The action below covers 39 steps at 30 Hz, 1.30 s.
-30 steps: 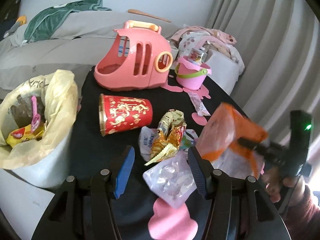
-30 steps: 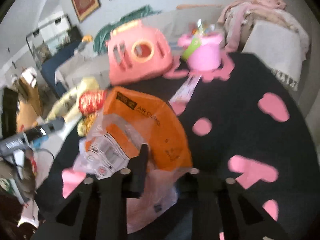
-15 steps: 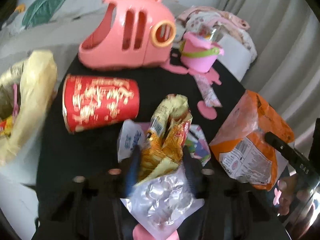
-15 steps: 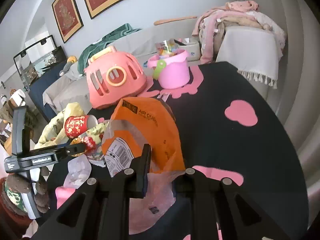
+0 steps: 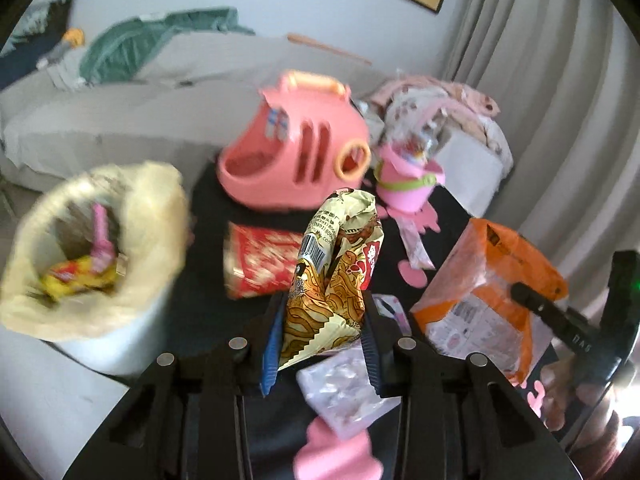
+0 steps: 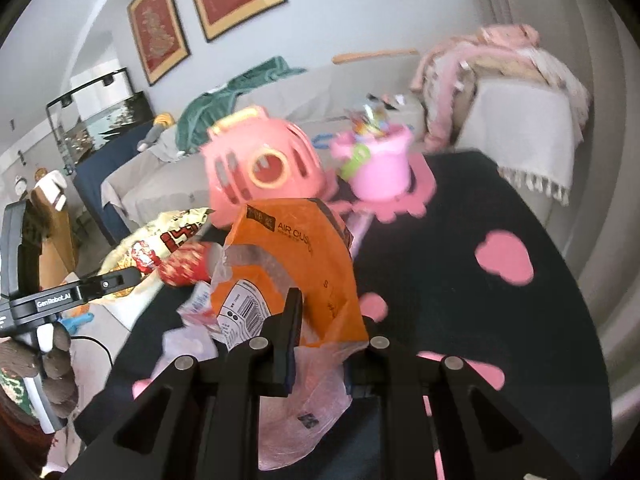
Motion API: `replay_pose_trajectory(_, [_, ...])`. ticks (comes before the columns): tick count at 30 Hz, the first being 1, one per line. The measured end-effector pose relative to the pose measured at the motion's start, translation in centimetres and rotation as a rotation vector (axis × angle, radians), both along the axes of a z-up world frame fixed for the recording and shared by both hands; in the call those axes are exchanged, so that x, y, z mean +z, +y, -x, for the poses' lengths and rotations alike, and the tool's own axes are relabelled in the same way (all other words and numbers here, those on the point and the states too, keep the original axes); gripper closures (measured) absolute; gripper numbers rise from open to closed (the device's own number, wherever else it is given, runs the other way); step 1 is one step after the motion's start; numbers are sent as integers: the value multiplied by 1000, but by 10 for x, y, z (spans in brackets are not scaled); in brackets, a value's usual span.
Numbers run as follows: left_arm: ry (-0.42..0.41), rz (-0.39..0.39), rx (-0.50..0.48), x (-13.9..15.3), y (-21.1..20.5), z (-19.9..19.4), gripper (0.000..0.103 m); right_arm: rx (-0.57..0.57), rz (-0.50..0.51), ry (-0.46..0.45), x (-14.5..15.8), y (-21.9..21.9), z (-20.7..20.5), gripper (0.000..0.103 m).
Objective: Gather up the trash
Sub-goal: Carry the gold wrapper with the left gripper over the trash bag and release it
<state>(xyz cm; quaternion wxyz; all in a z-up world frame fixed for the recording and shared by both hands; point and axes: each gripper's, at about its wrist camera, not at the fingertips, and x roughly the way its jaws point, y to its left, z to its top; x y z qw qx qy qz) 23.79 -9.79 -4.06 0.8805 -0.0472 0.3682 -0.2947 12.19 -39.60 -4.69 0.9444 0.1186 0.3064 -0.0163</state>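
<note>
**Two wrappers gripped, both clear of the table**

Change: a second ago the left gripper (image 5: 322, 336) straddled the yellow noodle wrapper (image 5: 336, 276) with jaws wide. Its jaws have just been closing and now clamp the wrapper's lower end, lifted off the black table (image 5: 208, 320). Judged: pickup done, carry to the lined bin (image 5: 96, 264) at left comes next.

Right gripper (image 6: 320, 340): fingers nearly together, pinching the orange plastic bag (image 6: 292, 264), as before, held above the table.

Left on the table: red cup (image 5: 260, 264), clear blister pack (image 5: 344, 396).
</note>
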Motion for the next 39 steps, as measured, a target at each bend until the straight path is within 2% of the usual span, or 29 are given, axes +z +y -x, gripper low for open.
replay_pose_trajectory(8, [-111,31,106,49,80,28,67,108,64,-110,59,53,-8,88])
replay_pose_trajectory(14, [-215,10,209,81,134,50,67,202,110,-180,94,105,-13,88])
replay_pose_trajectory(19, [-267,11,287,96,170,64,67,275,110,-216,115,143,-21,88])
replay_pose_trajectory(29, [-271,21,393,93,230,71,67,371,135,-233,133,204,-47,88])
replay_pose_trajectory(36, [-234,25,420,75,241,56,67,404,163,-220,130,229,-69,88])
replay_pose_trajectory(39, [-195,24,417,60,239,39,67,409,178,-209,126,236,-78,88])
